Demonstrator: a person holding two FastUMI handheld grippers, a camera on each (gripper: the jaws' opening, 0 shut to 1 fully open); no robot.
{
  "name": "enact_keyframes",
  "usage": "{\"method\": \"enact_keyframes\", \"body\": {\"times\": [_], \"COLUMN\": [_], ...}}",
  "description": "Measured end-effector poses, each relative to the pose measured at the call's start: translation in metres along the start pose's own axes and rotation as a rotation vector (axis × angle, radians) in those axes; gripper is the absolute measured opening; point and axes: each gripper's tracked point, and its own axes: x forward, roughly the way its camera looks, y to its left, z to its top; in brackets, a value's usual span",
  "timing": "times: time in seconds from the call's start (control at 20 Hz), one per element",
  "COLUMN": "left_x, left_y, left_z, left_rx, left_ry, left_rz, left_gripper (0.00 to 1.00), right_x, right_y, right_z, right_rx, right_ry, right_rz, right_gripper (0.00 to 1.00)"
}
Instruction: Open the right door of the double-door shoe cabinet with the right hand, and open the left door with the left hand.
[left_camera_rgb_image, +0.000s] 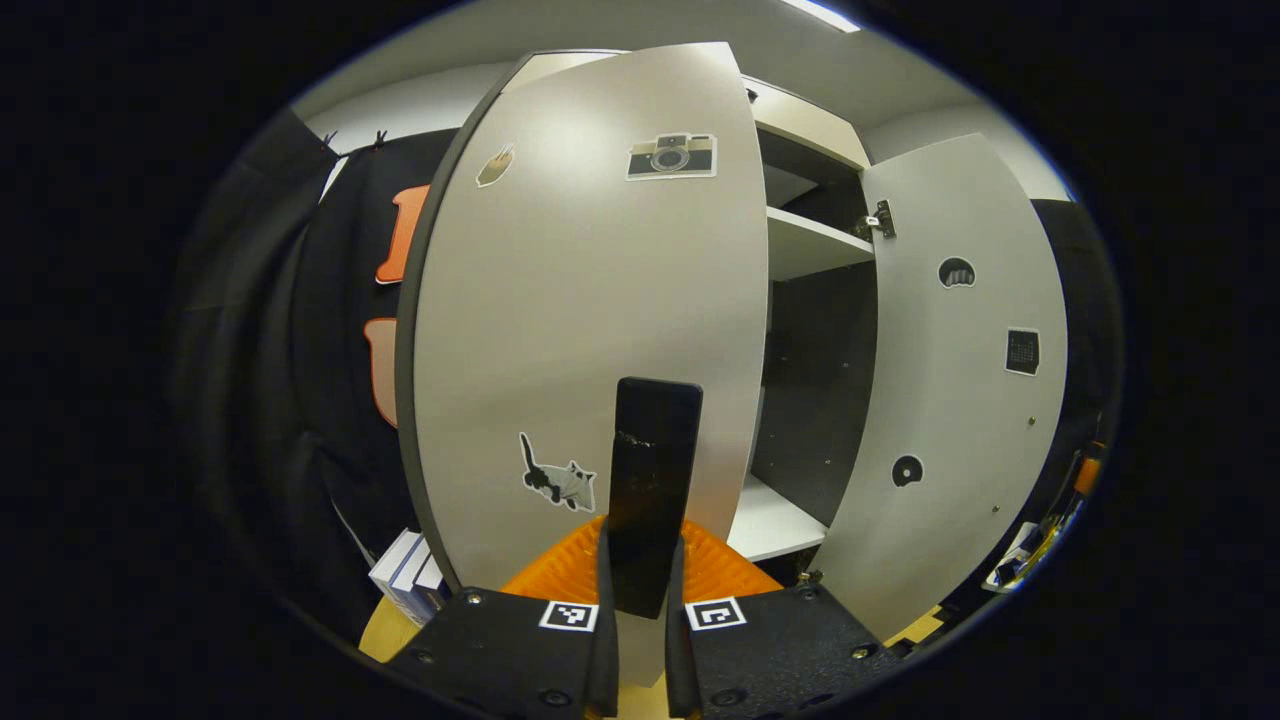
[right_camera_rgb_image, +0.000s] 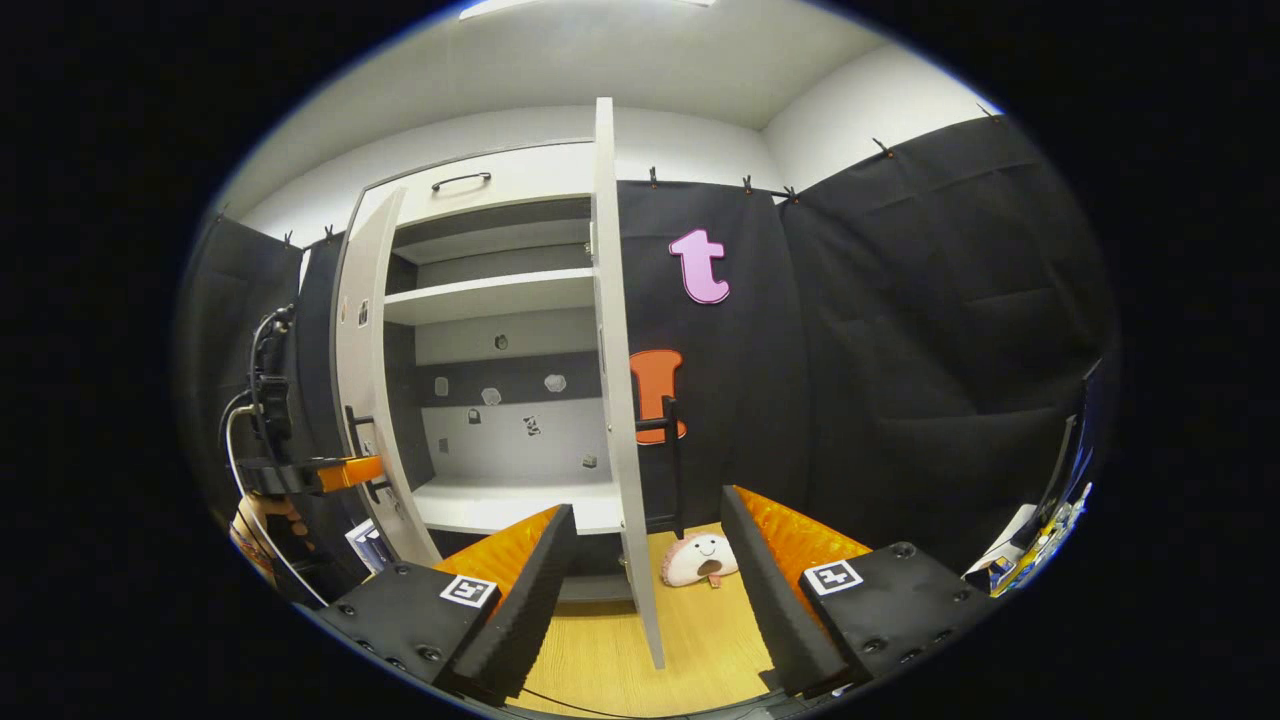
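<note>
Left gripper (left_camera_rgb_image: 640, 600) fingers clamp the flat bar handle (left_camera_rgb_image: 652, 490) of the smooth matte left door (left_camera_rgb_image: 590, 330). Right gripper (right_camera_rgb_image: 645, 590) fingers spread wide, straddling the thin right door (right_camera_rgb_image: 615, 380) edge; ridged pads (right_camera_rgb_image: 520, 550).

Matt, smooth cabinet doors (left_camera_rgb_image: 590, 300), glossy dark handle (left_camera_rgb_image: 652, 490), wood-look floor (right_camera_rgb_image: 600, 650), cloth wall (right_camera_rgb_image: 900, 350).

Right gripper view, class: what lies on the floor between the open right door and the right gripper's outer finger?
A small plush toy on bare wooden floor, beside the right door, in the right gripper view.
</note>
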Motion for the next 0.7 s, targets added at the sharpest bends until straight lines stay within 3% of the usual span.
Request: {"method": "enact_keyframes", "body": {"times": [0.35, 0.7], "left_x": [-0.038, -0.064], "left_y": [0.027, 0.055], "left_z": [0.000, 0.002], "left_rx": [-0.006, 0.002], "left_ry": [-0.009, -0.021], "left_rz": [-0.012, 0.039], "left_gripper": [0.18, 0.14], "right_x": [0.002, 0.004], "right_y": [0.003, 0.003], "right_z": [-0.005, -0.004], "right_rx": [0.001, 0.000], "right_ry": [0.014, 0.015], "right_rz": [-0.003, -0.004], "right_gripper": [0.96, 0.96]}}
